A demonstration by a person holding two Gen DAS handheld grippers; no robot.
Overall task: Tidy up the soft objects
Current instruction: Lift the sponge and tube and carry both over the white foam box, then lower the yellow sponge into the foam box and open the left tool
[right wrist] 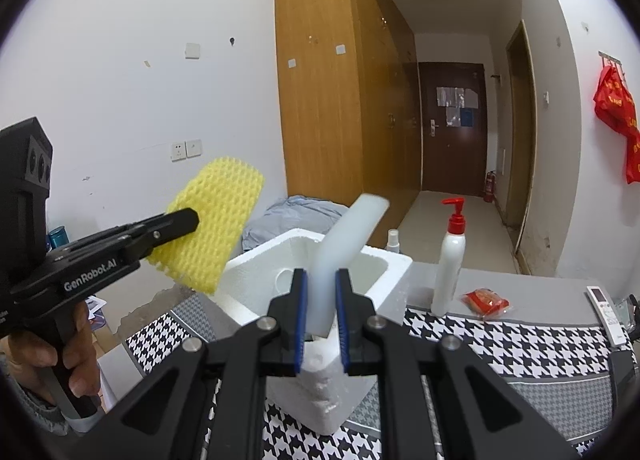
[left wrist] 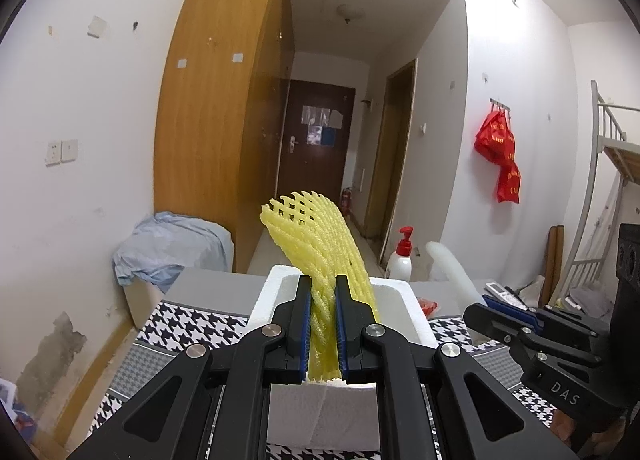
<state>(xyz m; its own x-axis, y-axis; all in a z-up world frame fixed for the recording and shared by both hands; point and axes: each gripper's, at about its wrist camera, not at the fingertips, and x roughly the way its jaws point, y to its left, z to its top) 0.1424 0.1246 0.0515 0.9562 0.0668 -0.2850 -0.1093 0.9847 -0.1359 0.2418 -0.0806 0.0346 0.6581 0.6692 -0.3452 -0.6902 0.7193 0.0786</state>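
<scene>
The left tool [left wrist: 323, 320] pinches a yellow foam net [left wrist: 320, 244] between its blue pads, and the net stands up and leans forward above the white foam box [left wrist: 416, 316]. The right tool [right wrist: 322, 316] pinches a pale foam strip [right wrist: 348, 236] low on its length; the strip rises at a slant over the open box, which sits on the table [right wrist: 520, 344] with the houndstooth cloth.

Several things can go wrong from here. Both pieces are light and springy, so if a tool lets go while the piece is above the rim, the piece can bounce or tip out and land on the cloth. The net is squeezed into a narrow bundle; it may cling to the ribbed pads and not drop when the jaws part. The two tools are near each other over one small box, so one can knock the other, or push the light box along the table. The strip is long and can catch on the rim.

The inside of the box is mostly hidden behind the tools; a rounded white shape is there, perhaps a cup, but I cannot tell. The lower ends of both pieces are covered by the jaws.
</scene>
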